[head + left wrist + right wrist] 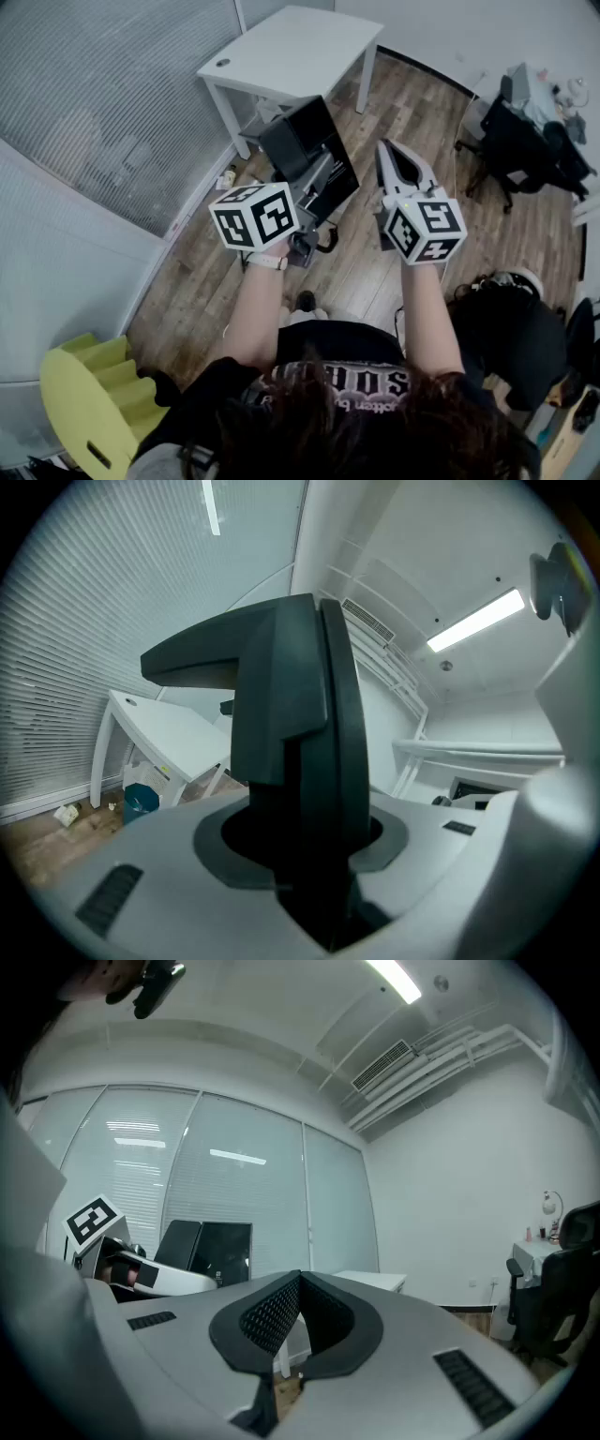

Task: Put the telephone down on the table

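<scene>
Above the floor (pixel 370 277), short of the table (pixel 291 47): the telephone (pixel 314 159) is held up, not yet set down.
The telephone is clamped between the jaws of the left gripper (pixel 302 220); its lower part is pinched between them and its dark body rises upright beyond the tips. It is kept in the air, well apart from the white table ahead, so the carry and the lowering are judged to remain, with only the pick-up done. The right gripper (pixel 396 164) is seen just beside the telephone, its jaws pressed together on nothing.
</scene>
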A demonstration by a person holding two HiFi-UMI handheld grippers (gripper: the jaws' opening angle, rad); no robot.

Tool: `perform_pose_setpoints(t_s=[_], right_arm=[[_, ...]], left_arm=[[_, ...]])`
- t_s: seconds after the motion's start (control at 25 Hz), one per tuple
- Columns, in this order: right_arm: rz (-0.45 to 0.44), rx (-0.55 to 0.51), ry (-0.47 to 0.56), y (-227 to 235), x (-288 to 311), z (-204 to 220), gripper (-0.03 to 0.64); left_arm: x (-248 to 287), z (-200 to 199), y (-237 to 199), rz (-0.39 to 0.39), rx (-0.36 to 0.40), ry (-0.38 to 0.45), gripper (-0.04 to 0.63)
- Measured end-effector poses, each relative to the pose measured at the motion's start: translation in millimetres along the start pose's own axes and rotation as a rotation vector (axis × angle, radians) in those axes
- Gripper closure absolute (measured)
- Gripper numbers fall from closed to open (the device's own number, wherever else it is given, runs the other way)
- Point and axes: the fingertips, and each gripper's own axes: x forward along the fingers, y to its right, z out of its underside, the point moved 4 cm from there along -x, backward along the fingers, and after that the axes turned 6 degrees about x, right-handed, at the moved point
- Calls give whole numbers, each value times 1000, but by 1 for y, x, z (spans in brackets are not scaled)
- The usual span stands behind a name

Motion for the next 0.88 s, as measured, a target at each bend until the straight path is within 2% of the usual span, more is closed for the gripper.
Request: perform_pose_setpoints(t_s=[0.52, 0.88], right_arm=[[1, -6, -10, 2, 6, 7, 588], [-37, -1, -3, 3, 13, 9, 585]], left_arm=[[2, 4, -3, 9, 7, -6, 436], [8, 6, -9, 22, 4, -16, 436]])
